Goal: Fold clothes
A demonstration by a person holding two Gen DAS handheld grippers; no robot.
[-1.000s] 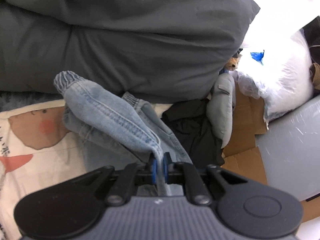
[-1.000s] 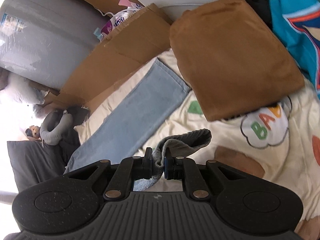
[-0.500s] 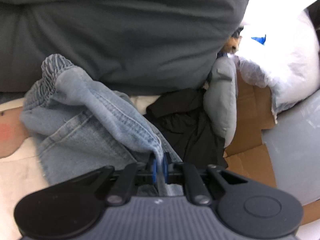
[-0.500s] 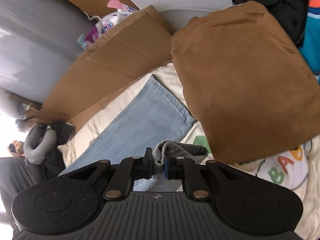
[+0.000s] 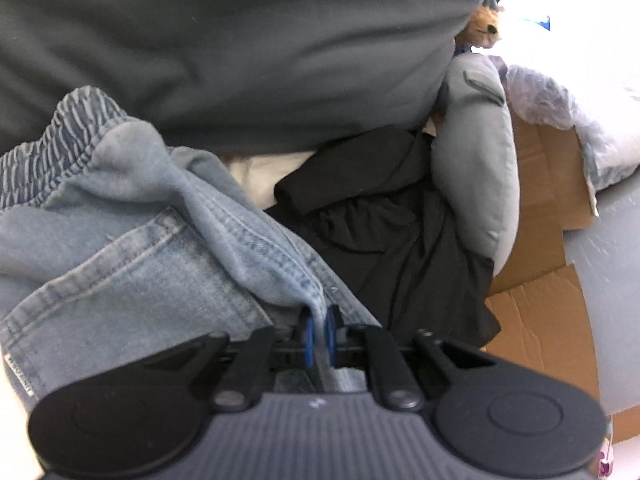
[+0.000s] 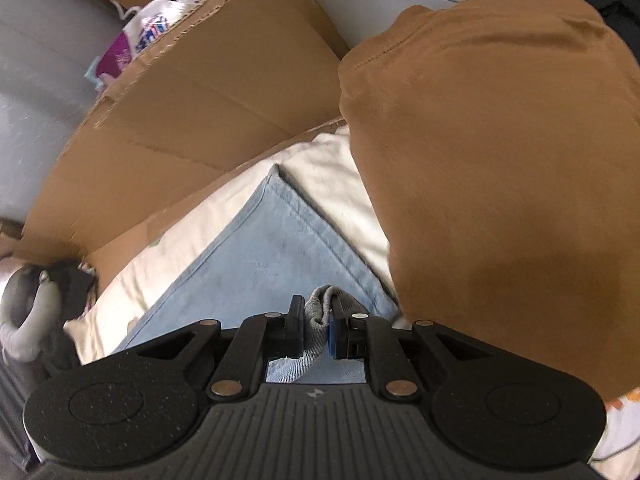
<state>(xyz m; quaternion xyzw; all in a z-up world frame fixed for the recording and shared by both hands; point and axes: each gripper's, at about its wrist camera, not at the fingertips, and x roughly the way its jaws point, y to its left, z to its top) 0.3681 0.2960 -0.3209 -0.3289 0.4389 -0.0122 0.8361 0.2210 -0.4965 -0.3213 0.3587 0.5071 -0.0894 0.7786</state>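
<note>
Denim jeans (image 5: 132, 256) pinched between both hand-held grippers' fingers, left (image 5: 319, 330) and right (image 6: 317, 326).

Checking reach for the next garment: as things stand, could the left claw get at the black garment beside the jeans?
Probably not yet. The black garment lies uncovered just ahead, but the left claw is shut on the jeans, so it would have to release them first.

A lived-in home bedroom: a grey pillow (image 5: 240, 48), printed bedsheet (image 6: 320, 172), cardboard boxes (image 6: 208, 92) and heaped clothes (image 6: 500, 168).
</note>
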